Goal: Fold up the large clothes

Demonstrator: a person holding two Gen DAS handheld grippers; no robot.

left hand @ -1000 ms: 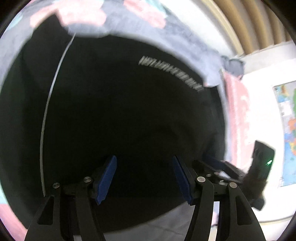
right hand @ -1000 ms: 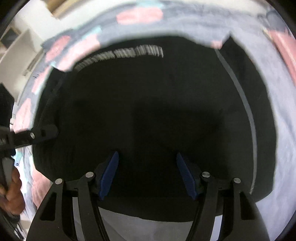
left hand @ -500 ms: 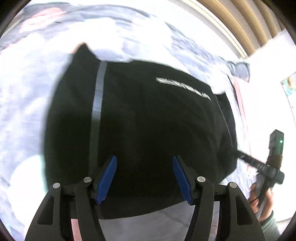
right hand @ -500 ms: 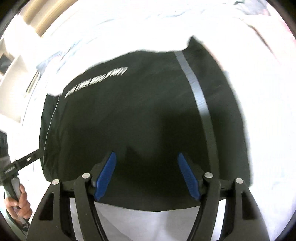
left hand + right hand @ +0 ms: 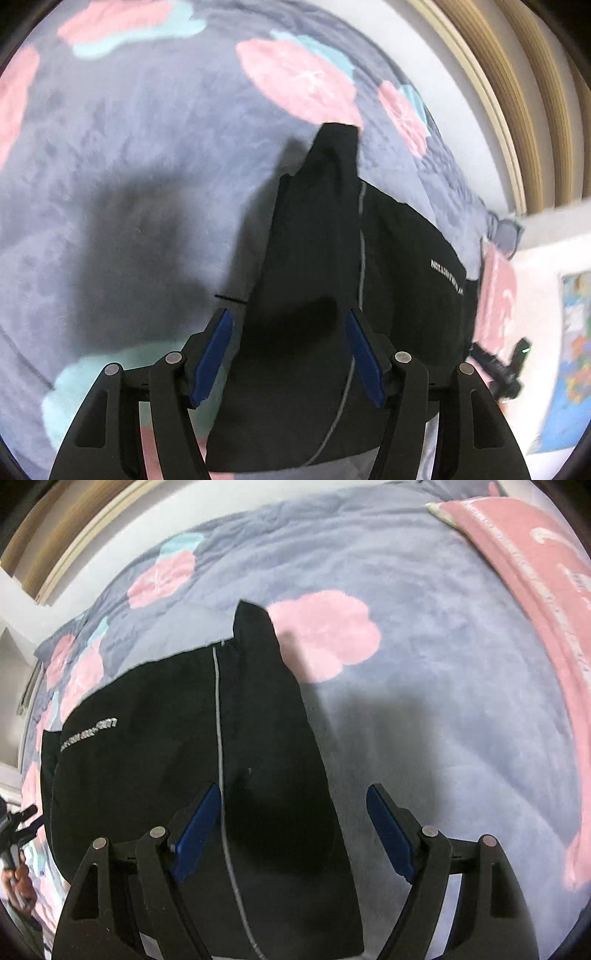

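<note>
Both spread tools [image 5: 288, 354] [image 5: 291, 834] farther sideways, empty, black garment [image 5: 155, 760] below, unpinched.

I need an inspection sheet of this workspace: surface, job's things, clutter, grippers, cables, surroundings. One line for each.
Surface: grey-blue blanket with pink flower prints, spread on a bed.
Job's things: black garment with a thin grey stripe and white lettering, lying flat; one narrow end points away.
Clutter: pink towel along the blanket's edge.
Grippers: left gripper open above the garment; right gripper open, jaws just widened, nothing pressed between them.
Cables: nothing seen.
Surroundings: wooden slatted panel, white wall, colourful map.
</note>
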